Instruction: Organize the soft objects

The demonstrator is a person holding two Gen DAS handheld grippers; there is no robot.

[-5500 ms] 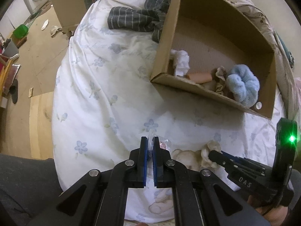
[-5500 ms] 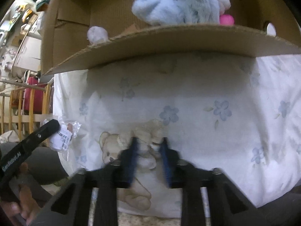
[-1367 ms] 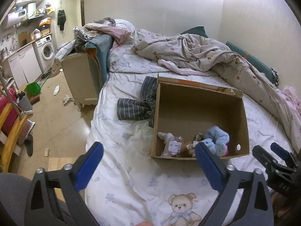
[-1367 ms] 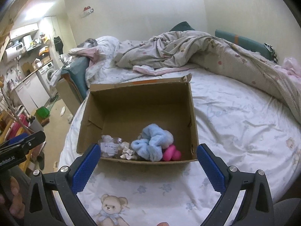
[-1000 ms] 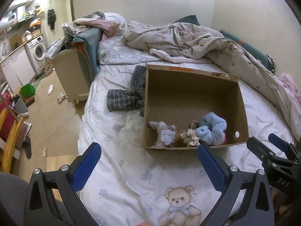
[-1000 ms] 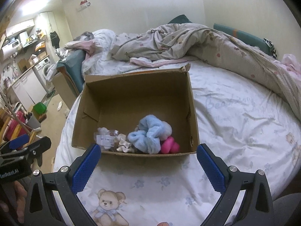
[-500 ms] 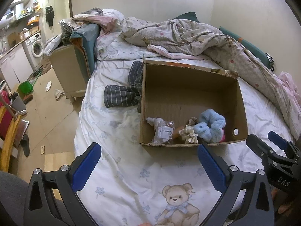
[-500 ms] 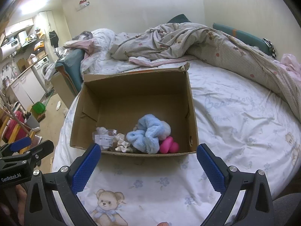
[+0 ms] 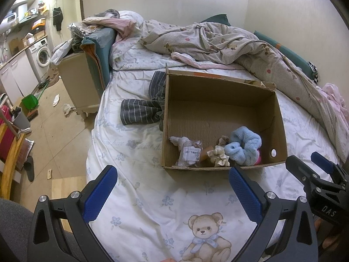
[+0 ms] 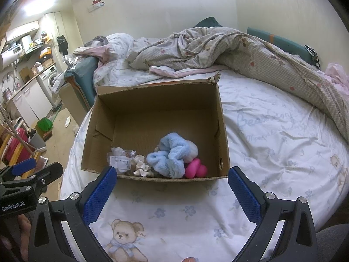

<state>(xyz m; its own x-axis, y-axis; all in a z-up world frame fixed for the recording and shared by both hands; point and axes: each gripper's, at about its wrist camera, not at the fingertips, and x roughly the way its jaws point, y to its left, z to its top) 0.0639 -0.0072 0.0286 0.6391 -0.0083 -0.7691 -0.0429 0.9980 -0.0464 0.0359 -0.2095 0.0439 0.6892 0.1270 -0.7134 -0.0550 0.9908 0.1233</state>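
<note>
Your left gripper (image 9: 172, 193) and right gripper (image 10: 172, 193) hang wide apart and empty above the teddy-bear bedsheet (image 9: 141, 187). Beyond them, the cardboard box (image 10: 222, 131) holds a blue scrunchie (image 10: 172, 152), cream scrunchie (image 10: 141, 167), pink toy (image 10: 195, 169) and plastic packet (image 10: 121, 160) along its near wall. A rumpled duvet (image 10: 240, 50) lies behind.

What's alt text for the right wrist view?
Open cardboard box on a bed, holding a blue scrunchie, pink toy, cream scrunchie and bagged item at its near wall. The right claw is open, empty, in front of it.
</note>
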